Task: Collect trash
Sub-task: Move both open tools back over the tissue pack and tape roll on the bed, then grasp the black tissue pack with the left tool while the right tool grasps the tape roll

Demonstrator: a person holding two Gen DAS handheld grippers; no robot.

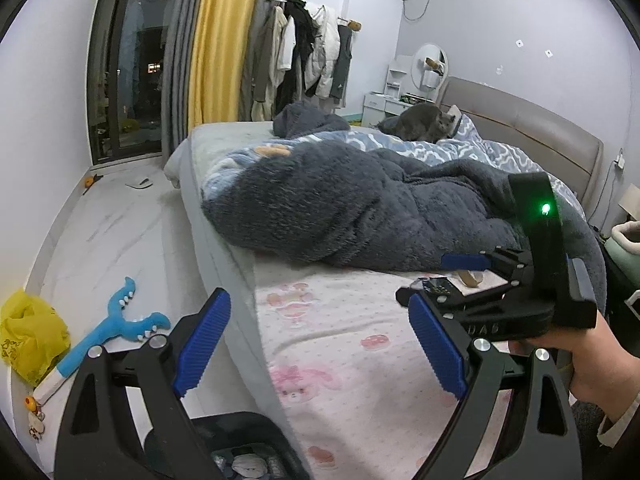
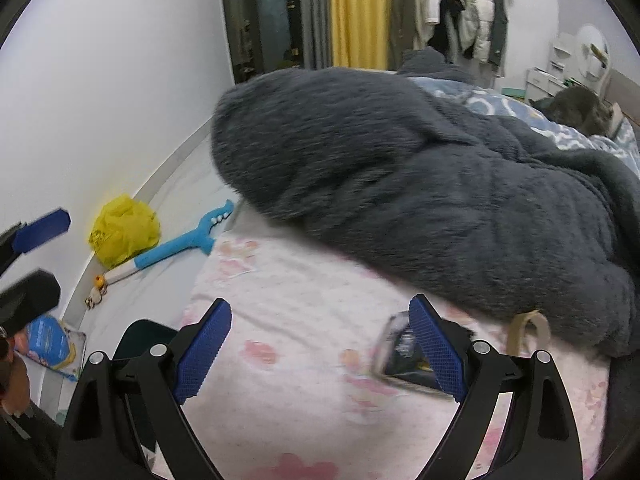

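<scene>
Both grippers gape empty over the bed (image 2: pixel 304 312); the dark wrapper (image 2: pixel 404 356) lies against the right gripper (image 2: pixel 320 352)'s right finger, nearer than the left gripper (image 1: pixel 320 350).

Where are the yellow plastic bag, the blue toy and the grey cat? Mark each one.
yellow plastic bag (image 2: pixel 122 232): right wrist view, middle of the crumpled bag.
blue toy (image 1: pixel 116 320): left wrist view, fork of its body.
grey cat (image 1: pixel 424 122): left wrist view, its back.
</scene>
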